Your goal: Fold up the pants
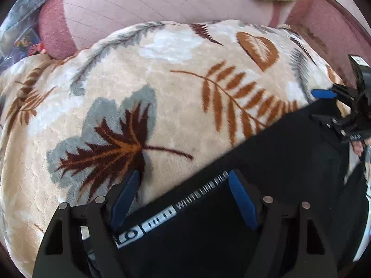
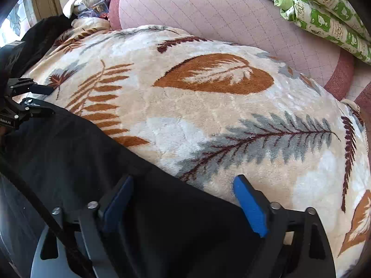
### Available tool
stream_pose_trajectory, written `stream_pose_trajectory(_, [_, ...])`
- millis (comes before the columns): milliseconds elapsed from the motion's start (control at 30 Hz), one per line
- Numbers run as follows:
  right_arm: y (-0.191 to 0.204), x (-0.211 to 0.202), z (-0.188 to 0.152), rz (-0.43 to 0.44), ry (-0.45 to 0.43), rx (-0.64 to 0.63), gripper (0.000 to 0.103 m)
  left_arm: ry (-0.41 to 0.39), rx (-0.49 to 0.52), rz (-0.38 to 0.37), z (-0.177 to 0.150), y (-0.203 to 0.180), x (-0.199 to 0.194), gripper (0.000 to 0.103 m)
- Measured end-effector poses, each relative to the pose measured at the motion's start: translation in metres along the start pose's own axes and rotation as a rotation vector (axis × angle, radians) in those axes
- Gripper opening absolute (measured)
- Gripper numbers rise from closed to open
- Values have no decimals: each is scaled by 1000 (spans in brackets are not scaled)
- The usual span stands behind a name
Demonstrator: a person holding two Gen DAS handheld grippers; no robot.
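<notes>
Black pants [image 1: 289,153] lie on a beige leaf-patterned blanket [image 1: 162,92], with a white-lettered waistband [image 1: 176,208] at the near end. My left gripper [image 1: 183,180] is open, its blue pads astride the waistband edge. The right gripper [image 1: 324,106] shows at the right of the left wrist view. In the right wrist view the pants [image 2: 81,153] fill the lower left. My right gripper [image 2: 185,185] is open, its pads either side of the pants' edge on the blanket [image 2: 208,115]. The left gripper [image 2: 39,99] shows at the far left.
A pink quilted cushion [image 2: 220,16] lies behind the blanket. A green patterned cloth [image 2: 324,11] sits at the back right. Bedding and clutter [image 2: 92,4] are piled at the back left. A dark strap [image 2: 46,208] crosses the lower left.
</notes>
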State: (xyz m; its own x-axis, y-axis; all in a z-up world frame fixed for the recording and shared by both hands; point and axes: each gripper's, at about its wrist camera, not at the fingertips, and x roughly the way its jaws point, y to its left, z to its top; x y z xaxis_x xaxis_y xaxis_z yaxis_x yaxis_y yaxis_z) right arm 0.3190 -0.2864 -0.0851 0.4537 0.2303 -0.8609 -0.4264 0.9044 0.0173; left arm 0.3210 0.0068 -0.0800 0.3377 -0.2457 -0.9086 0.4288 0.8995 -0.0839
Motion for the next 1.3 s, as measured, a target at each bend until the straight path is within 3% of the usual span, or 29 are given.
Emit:
stream_pose_trajectory(133, [3,-7,-7,35,-13,6,83,20,80,6,-7,-7,-3,76])
stream_pose_trajectory(233, [3,-8,-7,42,-12,10,82,32,84,34,-5,-12,2,77])
stream_pose_trajectory(267, [4,-7,-7,42,-11,8,75,34,84,44,-4,-15,2,75])
stream_pose_trajectory(300, [6,-7,-7,43,-12,4,69,29,89,38,-4,-17,1,56])
stream_pose_trajectory(333, [8,-7,-7,40,-11,3,53,21,98,19,-3,-21,-2,39])
stream_pose_trajectory(367, [10,-8,-6,49,-12,4,28,14,114,35,-4,-27,-5,34])
stream_pose_trajectory(400, [11,-9,-6,83,-6,16,16,12,127,42,-6,-31,-7,23])
stream_pose_trajectory(433, [11,-9,-5,109,2,30,11,5,135,52,-8,-35,-11,19])
stream_pose_trajectory(667, [26,-39,-13,68,-31,54,9,-89,112,80,-30,-54,-59,13])
stream_pose_trajectory(867, [50,-93,-40,79,-83,57,9,-197,64,86,-81,-80,-119,13])
stream_pose_trajectory(1133, [99,-150,-140,164,-97,99,9,-276,-74,32,-183,-113,-168,13])
stream_pose_trajectory(1300, [121,-159,-209,193,-68,169,9,-213,-146,43,-253,-144,-159,13])
